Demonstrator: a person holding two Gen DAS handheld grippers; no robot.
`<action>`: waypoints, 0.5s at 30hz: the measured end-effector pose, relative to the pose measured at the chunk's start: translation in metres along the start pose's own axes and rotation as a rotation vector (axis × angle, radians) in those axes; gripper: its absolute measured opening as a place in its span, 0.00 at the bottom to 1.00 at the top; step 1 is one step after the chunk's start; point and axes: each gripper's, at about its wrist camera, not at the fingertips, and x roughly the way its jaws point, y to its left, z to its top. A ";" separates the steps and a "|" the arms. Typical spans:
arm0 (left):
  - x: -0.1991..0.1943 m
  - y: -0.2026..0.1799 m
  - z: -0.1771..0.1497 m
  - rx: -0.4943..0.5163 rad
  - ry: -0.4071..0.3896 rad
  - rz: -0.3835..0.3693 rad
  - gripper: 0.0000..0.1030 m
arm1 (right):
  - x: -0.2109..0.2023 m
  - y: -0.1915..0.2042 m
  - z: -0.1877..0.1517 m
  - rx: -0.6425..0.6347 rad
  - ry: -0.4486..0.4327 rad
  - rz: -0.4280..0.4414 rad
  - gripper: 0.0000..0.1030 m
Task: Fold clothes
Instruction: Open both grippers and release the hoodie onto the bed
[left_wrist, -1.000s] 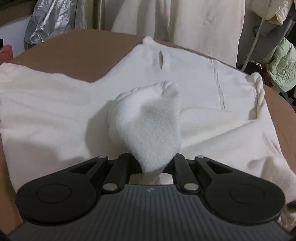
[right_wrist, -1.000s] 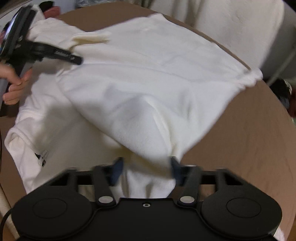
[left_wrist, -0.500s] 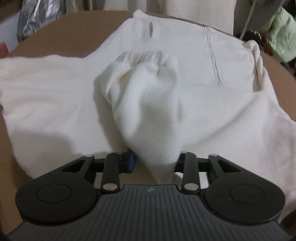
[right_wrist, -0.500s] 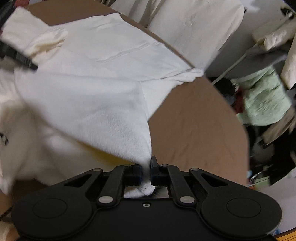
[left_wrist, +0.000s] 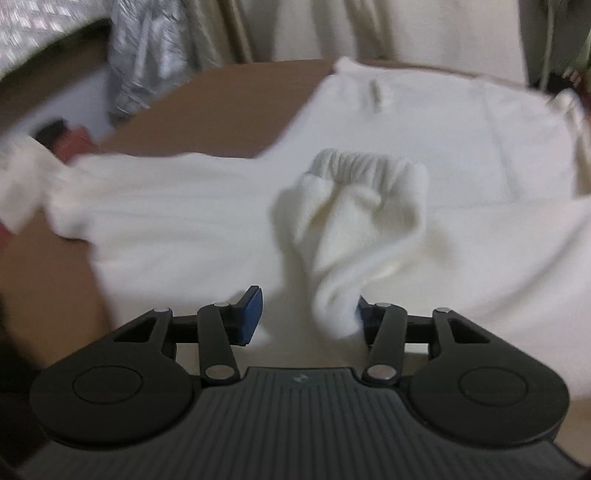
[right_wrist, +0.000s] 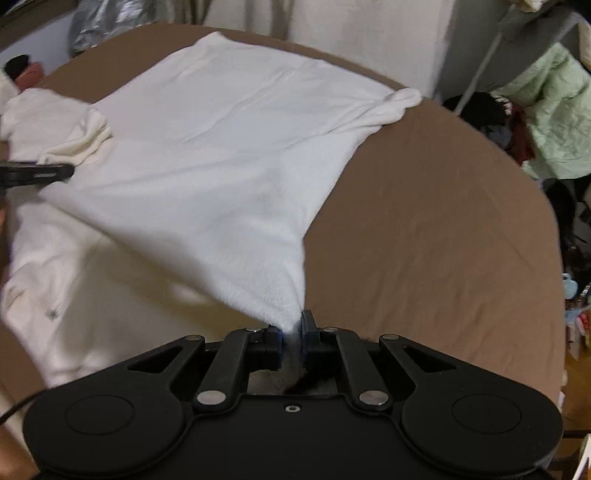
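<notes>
Cream fleece garment spread over the brown counter, one sleeve folded onto its middle, ribbed cuff uppermost. Left hand-held gripper released, jaws just opened and standing apart; sleeve end lying between them, brushing the right blue pad, clear of the left. Right hand-held gripper clenched on a corner of the garment, lifting it taut above the counter. Clothes heaped behind.
</notes>
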 end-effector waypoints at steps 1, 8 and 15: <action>0.000 0.003 -0.002 -0.014 0.022 0.006 0.48 | -0.003 0.005 -0.001 -0.038 0.004 -0.008 0.09; -0.015 0.017 0.005 -0.045 0.127 0.069 0.57 | -0.030 0.023 0.019 -0.231 0.089 0.115 0.31; -0.011 0.031 0.003 -0.056 0.129 0.055 0.59 | -0.056 0.034 0.074 -0.209 -0.011 0.310 0.51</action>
